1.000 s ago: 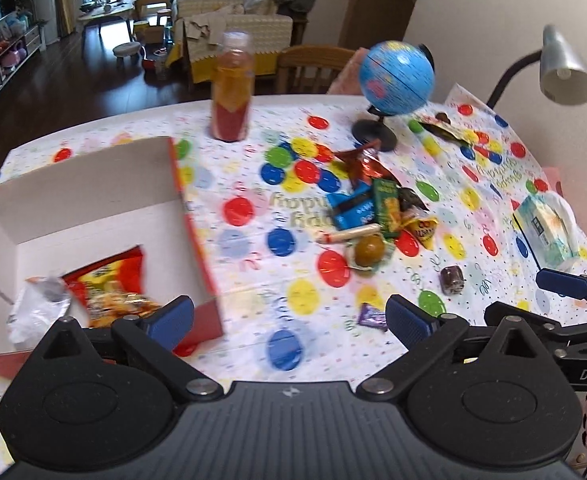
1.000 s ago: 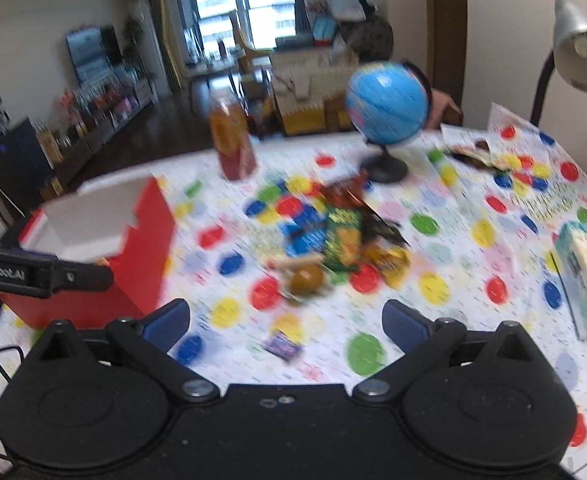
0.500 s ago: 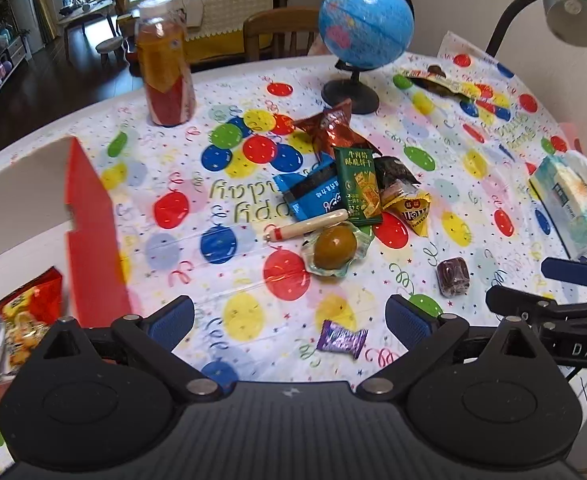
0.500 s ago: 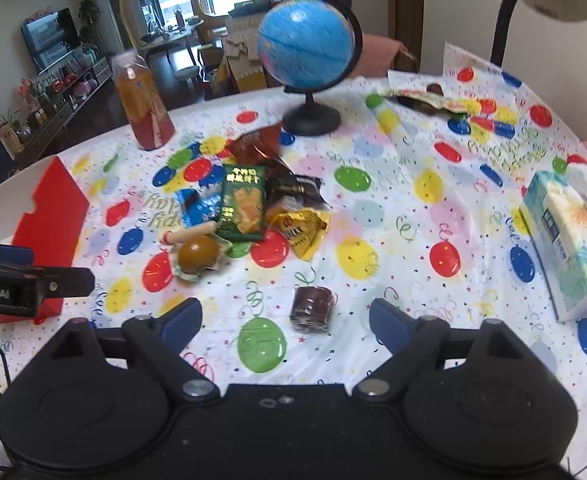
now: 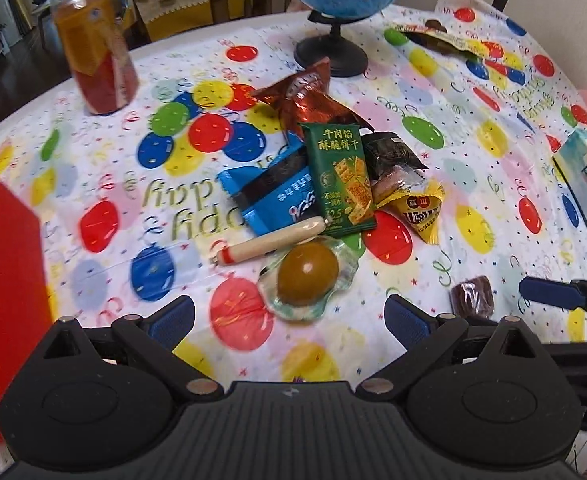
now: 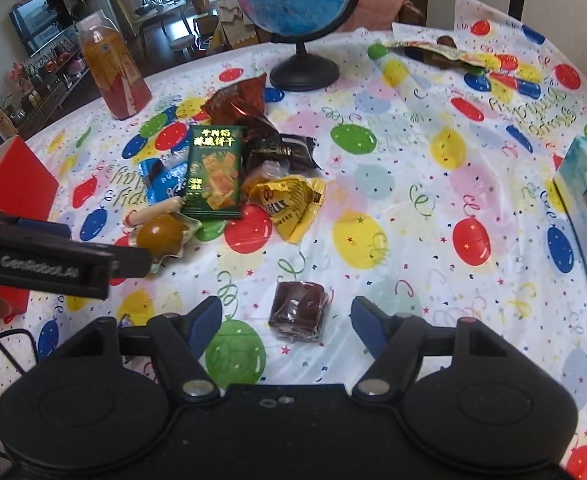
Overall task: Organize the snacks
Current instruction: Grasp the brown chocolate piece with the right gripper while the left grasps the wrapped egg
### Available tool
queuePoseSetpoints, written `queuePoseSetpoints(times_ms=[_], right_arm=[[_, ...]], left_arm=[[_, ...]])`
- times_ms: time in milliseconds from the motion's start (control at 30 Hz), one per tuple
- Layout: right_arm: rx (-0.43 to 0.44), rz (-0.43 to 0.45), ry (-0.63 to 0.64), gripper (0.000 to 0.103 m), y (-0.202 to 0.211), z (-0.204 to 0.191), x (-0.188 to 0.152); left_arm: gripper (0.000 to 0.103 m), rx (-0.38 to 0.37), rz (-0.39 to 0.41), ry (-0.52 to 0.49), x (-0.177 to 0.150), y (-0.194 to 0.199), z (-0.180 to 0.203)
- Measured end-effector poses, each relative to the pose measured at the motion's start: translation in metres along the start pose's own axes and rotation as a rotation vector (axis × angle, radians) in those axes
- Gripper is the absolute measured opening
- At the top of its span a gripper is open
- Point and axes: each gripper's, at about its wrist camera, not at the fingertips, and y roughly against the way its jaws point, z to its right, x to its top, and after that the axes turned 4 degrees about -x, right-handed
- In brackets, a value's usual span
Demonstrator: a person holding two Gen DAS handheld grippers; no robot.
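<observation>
Between the right gripper's (image 6: 283,320) wide-spread, empty fingers lies the dark wrapped sweet (image 6: 298,311); lower squarely and close gently on its sides. The left gripper (image 5: 289,318), gaping and empty, faces the packed egg (image 5: 307,276)

Left gripper (image 5: 289,320): jaws spread wide, nothing between them, held low and level. Right gripper (image 6: 285,318): jaws likewise spread wide, unloaded, positioned just beside the left gripper on its right side.
</observation>
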Motion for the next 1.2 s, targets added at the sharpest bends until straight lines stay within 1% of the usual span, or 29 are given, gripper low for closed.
queuePoseSetpoints(times_ms=[100, 133, 167, 200, 233, 333, 367, 433, 567, 633, 667, 833, 933, 1200], right_arm=[[0.003, -0.015, 0.0, 0.064, -0.008, 0.001, 0.002], [0.004, -0.022, 0.003, 0.061, -0.01, 0.001, 0.002], [0.008, -0.028, 0.007, 0.058, -0.013, 0.0, 0.002], [0.012, -0.032, 0.013, 0.055, -0.015, -0.001, 0.002], [0.018, -0.036, 0.02, 0.053, -0.017, -0.002, 0.002], [0.024, -0.035, 0.032, 0.052, -0.019, -0.003, 0.003], [0.024, -0.035, 0.034, 0.052, -0.02, -0.003, 0.004], [0.019, -0.037, 0.035, 0.048, -0.021, -0.004, 0.005], [-0.005, -0.03, 0.074, 0.04, -0.021, -0.009, 0.005], [-0.018, -0.027, 0.086, 0.033, -0.021, -0.011, 0.004], [-0.024, -0.025, 0.09, 0.031, -0.021, -0.011, 0.004], [-0.033, -0.02, 0.098, 0.03, -0.02, -0.01, 0.002], [-0.035, -0.022, 0.082, 0.03, -0.016, -0.009, 0.001], [0.008, -0.018, 0.052, 0.03, 0.004, -0.012, -0.008]], left_arm=[[0.101, -0.007, -0.016, 0.008, 0.008, -0.012, 0.0], [0.1, -0.006, -0.021, 0.008, 0.01, -0.016, 0.001], [0.097, -0.005, -0.027, 0.008, 0.012, -0.02, 0.001], [0.093, -0.011, -0.036, 0.006, 0.013, -0.023, 0.001], [0.091, -0.015, -0.045, 0.001, 0.014, -0.027, 0.001], [0.086, -0.023, -0.055, -0.011, 0.015, -0.033, 0.002], [0.082, -0.025, -0.061, -0.012, 0.015, -0.035, 0.002], [0.07, -0.02, -0.07, -0.015, 0.015, -0.039, 0.001], [0.063, -0.038, -0.072, -0.014, 0.015, -0.041, 0.0], [0.061, -0.043, -0.07, -0.014, 0.015, -0.04, 0.0], [0.061, -0.046, -0.068, -0.013, 0.015, -0.04, -0.001], [0.054, -0.066, -0.055, 0.005, 0.015, -0.037, -0.005], [0.051, -0.067, -0.052, 0.013, 0.013, -0.034, -0.007], [0.049, -0.061, -0.041, 0.062, 0.0, -0.016, -0.02]])
